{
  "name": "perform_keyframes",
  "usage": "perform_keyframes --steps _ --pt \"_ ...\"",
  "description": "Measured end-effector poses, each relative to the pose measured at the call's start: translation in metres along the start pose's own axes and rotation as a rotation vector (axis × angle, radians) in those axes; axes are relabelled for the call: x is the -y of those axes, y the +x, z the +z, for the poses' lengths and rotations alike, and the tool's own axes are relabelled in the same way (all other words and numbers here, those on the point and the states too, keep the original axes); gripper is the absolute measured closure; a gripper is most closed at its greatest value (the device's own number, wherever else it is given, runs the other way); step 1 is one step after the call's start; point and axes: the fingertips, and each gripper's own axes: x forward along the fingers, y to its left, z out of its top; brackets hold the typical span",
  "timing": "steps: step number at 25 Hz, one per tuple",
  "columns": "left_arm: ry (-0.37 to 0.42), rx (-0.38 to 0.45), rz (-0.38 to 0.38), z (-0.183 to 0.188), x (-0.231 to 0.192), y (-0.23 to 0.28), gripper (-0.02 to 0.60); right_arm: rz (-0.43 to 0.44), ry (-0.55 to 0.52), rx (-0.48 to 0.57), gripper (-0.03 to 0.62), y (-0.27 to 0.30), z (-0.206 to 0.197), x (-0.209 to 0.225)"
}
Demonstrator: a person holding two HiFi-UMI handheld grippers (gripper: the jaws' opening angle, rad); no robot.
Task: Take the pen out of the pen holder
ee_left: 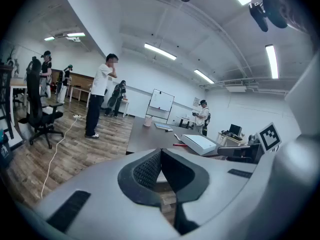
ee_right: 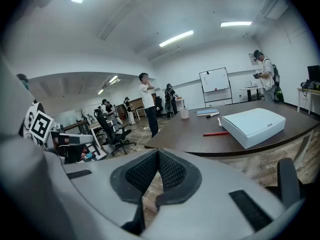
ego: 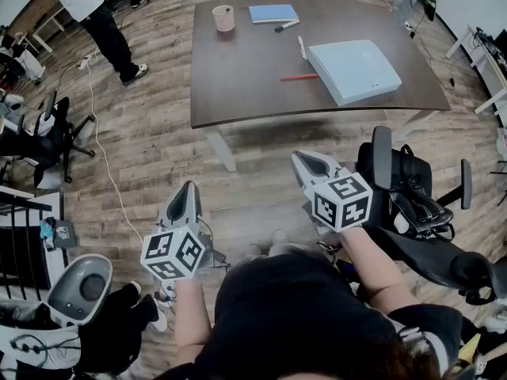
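A beige mesh pen holder (ego: pixel 224 17) stands at the far left corner of the dark brown table (ego: pixel 245 77); whether a pen is inside I cannot tell. It shows small in the left gripper view (ee_left: pixel 147 121) and the right gripper view (ee_right: pixel 184 113). A red pen (ego: pixel 299 77) lies on the table beside a light blue box (ego: pixel 353 70). A black marker (ego: pixel 287 25) and a white pen (ego: pixel 302 47) lie further back. My left gripper (ego: pixel 190 188) and right gripper (ego: pixel 301 157) hover over the floor, short of the table, both shut and empty (ee_left: pixel 160 152) (ee_right: pixel 158 152).
A blue notebook (ego: pixel 273 13) lies beside the holder. A black office chair (ego: pixel 412 196) stands at my right, close to the right gripper. A person (ego: pixel 99 10) stands left of the table, and a white cable (ego: pixel 103 153) runs across the wooden floor. More chairs stand at the far left.
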Motion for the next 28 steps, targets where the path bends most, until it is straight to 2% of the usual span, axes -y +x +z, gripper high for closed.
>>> perform_keyframes --steps 11,18,24,28 --pt "0.019 -0.047 0.011 0.000 0.019 0.043 0.554 0.039 0.011 -0.021 0.577 0.015 0.004 0.033" --pt "0.045 -0.071 -0.005 -0.009 0.049 0.069 0.554 0.052 0.014 -0.028 0.577 0.017 -0.009 0.060" --pt "0.053 -0.088 -0.003 -0.003 0.043 0.087 0.554 0.056 0.024 -0.040 0.577 0.031 -0.006 0.068" --pt "0.046 -0.084 -0.030 0.004 0.033 0.112 0.554 0.034 0.024 -0.049 0.576 0.049 -0.001 0.078"
